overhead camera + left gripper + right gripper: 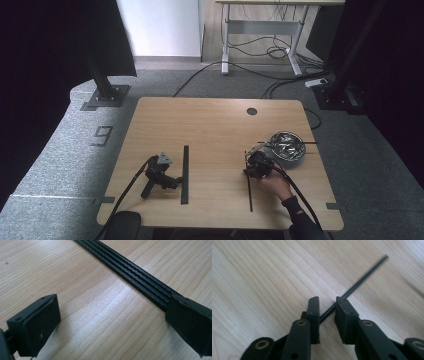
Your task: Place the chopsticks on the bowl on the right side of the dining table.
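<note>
Straddling thin rod [362, 277], unpinched: right tongs [327, 302] | left tongs [110, 322] agape beside strip [130, 272] | bare table [215, 120] between

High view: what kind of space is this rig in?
Probably a lab or office recording setup: a small wooden table on grey carpet, black frame posts bolted to floor plates, and a desk with loose cables behind.

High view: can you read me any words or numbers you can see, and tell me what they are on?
"9": a dark number marked on the grey carpet, at, left of the wooden table.
No words or labels can be read on the table, the metal bowl, the flat black strip, the thin black rod or either gripper.
</note>
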Demonstrator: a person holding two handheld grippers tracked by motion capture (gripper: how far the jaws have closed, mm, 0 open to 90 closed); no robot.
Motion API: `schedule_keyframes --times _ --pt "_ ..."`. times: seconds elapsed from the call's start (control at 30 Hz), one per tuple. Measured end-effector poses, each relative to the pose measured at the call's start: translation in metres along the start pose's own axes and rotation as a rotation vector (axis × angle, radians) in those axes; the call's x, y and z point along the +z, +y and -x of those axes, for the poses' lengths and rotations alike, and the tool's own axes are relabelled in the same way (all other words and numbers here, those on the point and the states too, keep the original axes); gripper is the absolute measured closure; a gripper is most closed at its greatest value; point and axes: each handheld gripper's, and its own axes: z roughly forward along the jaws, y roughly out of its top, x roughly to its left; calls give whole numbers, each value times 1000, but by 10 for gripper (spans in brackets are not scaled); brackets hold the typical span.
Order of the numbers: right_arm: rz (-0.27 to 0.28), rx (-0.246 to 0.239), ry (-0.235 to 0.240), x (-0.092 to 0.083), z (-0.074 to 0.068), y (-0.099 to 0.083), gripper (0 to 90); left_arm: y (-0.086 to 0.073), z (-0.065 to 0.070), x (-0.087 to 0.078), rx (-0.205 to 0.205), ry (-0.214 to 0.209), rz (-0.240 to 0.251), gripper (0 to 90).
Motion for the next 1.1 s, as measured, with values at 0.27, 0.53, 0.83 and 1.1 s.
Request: schedule_keyframes --times 0.27,0.53,0.83,1.1 --pt "-29 1 -15 -9 8 -12 851 0 0 0 1 0 0 0" --pt "-65 22 -27 -16 20 -19 857 0 0 0 1 0 -1 0" --pt "-114 -10 -50 -17 20 -11 677 0 0 0 0 0 0 0" --pt "-172 -8 -7 -25 23 -2 543 0 0 0 0 0 -1 0"
